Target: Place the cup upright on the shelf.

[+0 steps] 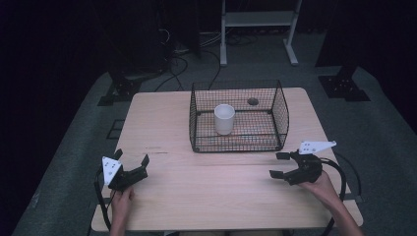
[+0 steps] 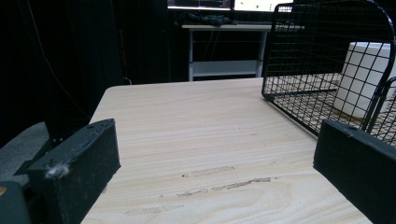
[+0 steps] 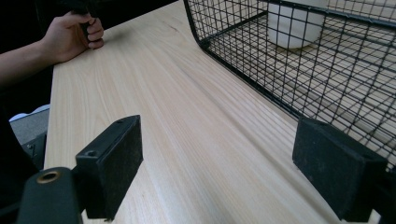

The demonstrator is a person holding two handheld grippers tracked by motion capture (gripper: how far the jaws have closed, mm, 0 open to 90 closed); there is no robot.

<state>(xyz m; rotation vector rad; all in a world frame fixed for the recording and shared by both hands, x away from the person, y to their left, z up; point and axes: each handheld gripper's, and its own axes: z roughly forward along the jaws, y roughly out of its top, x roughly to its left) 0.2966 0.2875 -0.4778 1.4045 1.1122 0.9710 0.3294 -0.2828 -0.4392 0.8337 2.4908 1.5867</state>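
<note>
white cup (image 1: 224,118) stands upright inside the black wire basket (image 1: 239,142), toward the basket's left half, on the far middle of the pale wooden table (image 1: 211,196). going from the left: the left gripper (image 1: 132,162) rests low on the near left of the table, jaws spread wide and holding nothing, pointing forward and a little to the right; in the left gripper view the basket (image 2: 327,93) and the cup (image 2: 362,79) lie ahead and off to the right of its jaws. in the middle sits the basket, open at the top, its mesh walls rounded at the upper corners, so the cup would most likely be reached from above rather than through the wire. on the right, the right gripper (image 1: 278,164) sits near the basket's front right corner, jaws likewise wide apart and empty, aimed leftward; in the right gripper view the mesh (image 3: 299,70) runs just beside its jaws and the cup (image 3: 294,28) is beyond it. the right gripper looks slightly nearer the basket, though the cup stands closer to the left wall. the cup's long axis is vertical; it is smooth, matte, slightly tapered, probably plastic or ceramic. the table shows straight grain with a few scuffs. the jaw pads are blocky black.
</note>
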